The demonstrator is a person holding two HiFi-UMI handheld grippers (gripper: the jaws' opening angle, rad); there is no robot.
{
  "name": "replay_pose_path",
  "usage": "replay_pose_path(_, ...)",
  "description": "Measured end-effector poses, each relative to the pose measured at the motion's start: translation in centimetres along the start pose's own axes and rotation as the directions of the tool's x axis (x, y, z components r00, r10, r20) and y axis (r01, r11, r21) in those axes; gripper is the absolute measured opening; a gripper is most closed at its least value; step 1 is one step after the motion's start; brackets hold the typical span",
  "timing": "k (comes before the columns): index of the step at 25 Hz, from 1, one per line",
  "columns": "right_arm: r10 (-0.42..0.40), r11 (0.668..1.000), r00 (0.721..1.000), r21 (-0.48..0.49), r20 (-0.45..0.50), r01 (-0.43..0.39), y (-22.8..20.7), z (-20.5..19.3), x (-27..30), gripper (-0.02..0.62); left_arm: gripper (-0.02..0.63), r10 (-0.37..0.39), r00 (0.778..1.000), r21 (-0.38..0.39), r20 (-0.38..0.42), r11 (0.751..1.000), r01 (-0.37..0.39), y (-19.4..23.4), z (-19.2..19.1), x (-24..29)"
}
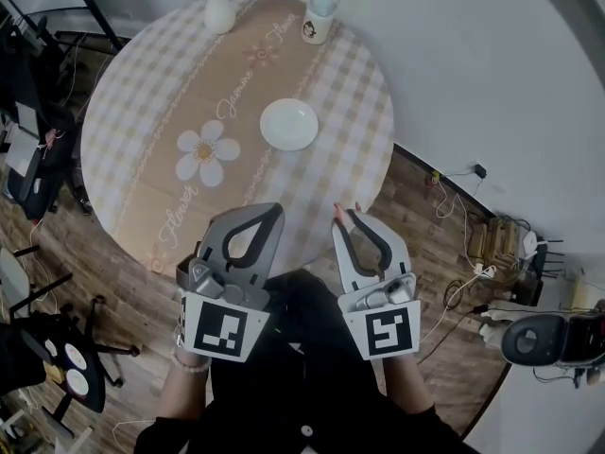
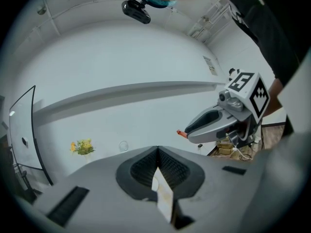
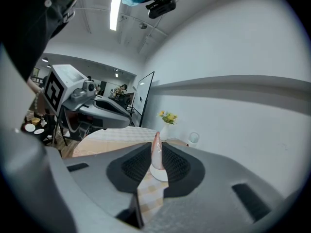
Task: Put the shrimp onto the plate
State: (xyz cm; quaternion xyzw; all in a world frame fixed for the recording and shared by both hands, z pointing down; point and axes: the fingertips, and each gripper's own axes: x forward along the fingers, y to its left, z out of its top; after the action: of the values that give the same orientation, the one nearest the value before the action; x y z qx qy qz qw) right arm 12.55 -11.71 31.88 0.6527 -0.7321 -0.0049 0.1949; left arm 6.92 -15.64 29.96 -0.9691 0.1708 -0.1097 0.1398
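Right gripper view: my right gripper (image 3: 156, 155) is clamped on the shrimp (image 3: 156, 147), which stands pinched between the pads, its pink tip protruding past the jaws. Left gripper view: my left gripper (image 2: 158, 152) has its jaws pressed together with nothing between them. Head view: both grippers hang over the near edge of the table (image 1: 123, 112). The plate (image 1: 289, 124) lies well ahead, near the table's middle, with nothing on it. The vase (image 1: 218, 9) and cup (image 1: 320, 17) stand at the far edge, off the route.

Recommended: carry the shrimp forward over the plate's centre, lower until it nearly touches, then part the jaws. Releasing high risks a bounce off the rim.
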Motion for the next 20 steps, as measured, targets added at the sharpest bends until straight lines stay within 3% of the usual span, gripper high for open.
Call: replay_pose_path(20,0.129,0.991,0.991,-0.030,0.032,-0.128,-2.2,-0.2,1.7,0.054,0.000,0.124,0.991,-0.033,-0.045,0.992,-0.125,0.4,0.3,1.4)
